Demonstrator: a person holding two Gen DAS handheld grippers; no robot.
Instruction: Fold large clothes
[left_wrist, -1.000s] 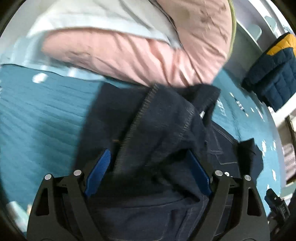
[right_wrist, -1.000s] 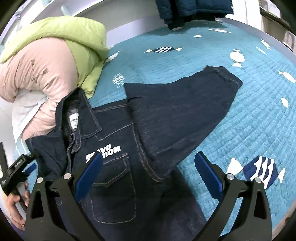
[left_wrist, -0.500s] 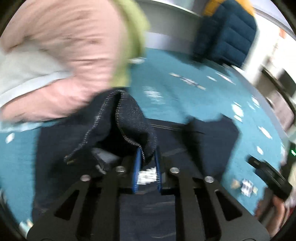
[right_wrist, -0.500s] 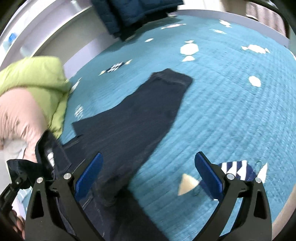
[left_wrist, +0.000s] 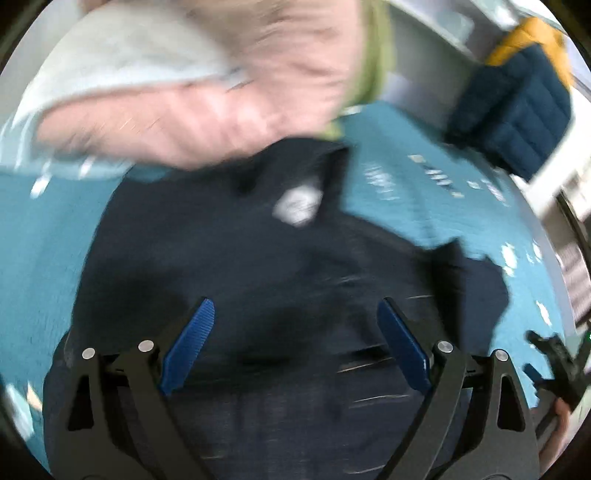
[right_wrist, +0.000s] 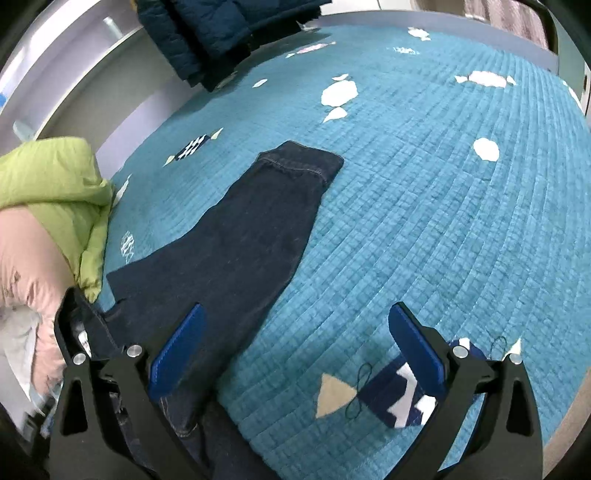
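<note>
A dark denim jacket (left_wrist: 258, 266) lies on the teal quilt (left_wrist: 40, 236); the left wrist view is blurred, and a white neck label (left_wrist: 297, 205) shows near the collar. My left gripper (left_wrist: 295, 332) is open and empty just above the jacket's body. In the right wrist view one sleeve (right_wrist: 258, 229) stretches out flat across the quilt (right_wrist: 443, 206), its cuff at the far end. My right gripper (right_wrist: 295, 343) is open and empty, over the sleeve's near edge and the bare quilt.
A pile of pink, white and green puffy clothes (left_wrist: 207, 81) lies just beyond the collar; it also shows at the left in the right wrist view (right_wrist: 44, 206). A navy padded jacket (right_wrist: 207, 33) lies at the far edge. The other gripper (left_wrist: 557, 365) shows at lower right.
My left gripper was shut on a fold of the jacket half a second ago; now it is open and the fabric lies down. My right gripper has swung right, away from the jacket front.
</note>
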